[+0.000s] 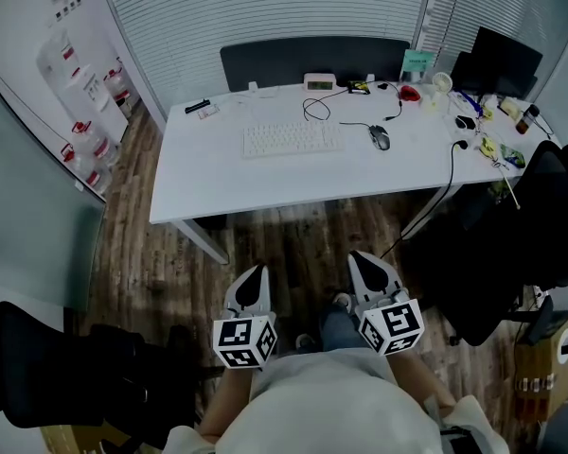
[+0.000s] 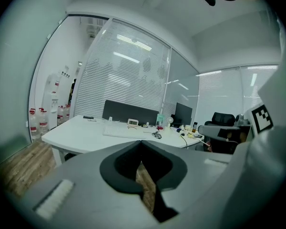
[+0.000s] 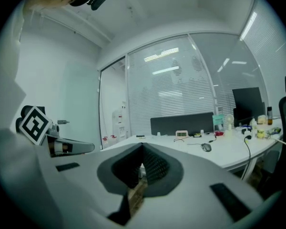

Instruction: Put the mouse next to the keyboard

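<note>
A grey wired mouse (image 1: 380, 137) lies on the white desk (image 1: 208, 173), a short way right of the white keyboard (image 1: 292, 139). The same mouse (image 2: 156, 135) and keyboard (image 2: 121, 131) show far off in the left gripper view. In the right gripper view the mouse (image 3: 207, 147) also lies far ahead. My left gripper (image 1: 253, 279) and right gripper (image 1: 363, 264) hang over the wooden floor, well short of the desk's front edge. Both are shut with nothing between their tips.
Black cables (image 1: 450, 173), a small clock (image 1: 319, 81), bottles and clutter crowd the desk's right end. A dark monitor (image 1: 497, 60) stands at the far right. Black chairs (image 1: 511, 244) sit right of me and another (image 1: 47, 372) at the lower left. Water jugs (image 1: 90, 145) line the left wall.
</note>
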{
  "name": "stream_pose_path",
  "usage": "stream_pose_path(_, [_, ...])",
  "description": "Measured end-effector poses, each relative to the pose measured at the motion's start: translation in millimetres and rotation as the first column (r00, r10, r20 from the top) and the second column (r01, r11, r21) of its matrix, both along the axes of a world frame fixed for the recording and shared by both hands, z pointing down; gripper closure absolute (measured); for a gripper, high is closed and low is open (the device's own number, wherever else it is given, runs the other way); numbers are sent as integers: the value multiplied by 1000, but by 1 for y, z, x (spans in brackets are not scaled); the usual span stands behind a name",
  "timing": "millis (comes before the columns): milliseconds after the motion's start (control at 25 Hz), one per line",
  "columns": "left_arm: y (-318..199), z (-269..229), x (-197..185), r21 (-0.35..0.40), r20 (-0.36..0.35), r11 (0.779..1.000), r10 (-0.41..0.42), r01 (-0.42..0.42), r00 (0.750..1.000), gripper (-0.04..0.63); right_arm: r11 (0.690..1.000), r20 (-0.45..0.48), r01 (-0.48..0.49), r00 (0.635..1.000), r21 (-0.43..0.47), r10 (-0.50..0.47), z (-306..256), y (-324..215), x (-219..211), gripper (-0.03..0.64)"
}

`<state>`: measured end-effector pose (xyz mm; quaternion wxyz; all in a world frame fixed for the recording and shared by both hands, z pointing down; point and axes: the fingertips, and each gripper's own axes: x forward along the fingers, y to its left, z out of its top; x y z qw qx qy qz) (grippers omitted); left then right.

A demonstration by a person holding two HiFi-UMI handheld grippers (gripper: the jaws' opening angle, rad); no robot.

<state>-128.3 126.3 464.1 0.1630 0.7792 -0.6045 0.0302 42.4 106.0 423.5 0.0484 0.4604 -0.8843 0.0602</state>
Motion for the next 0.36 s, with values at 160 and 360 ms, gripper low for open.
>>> stream_pose_path(160, [0, 1, 3, -2, 4, 1000, -4, 4, 1000, 586, 1000, 2, 4, 1000, 2, -4, 1, -2, 3, 615])
stream_pose_path(360, [0, 0, 5, -4, -2, 1000, -6, 6, 1000, 586, 1000, -1, 10, 1000, 10, -10, 1, -5, 5, 615])
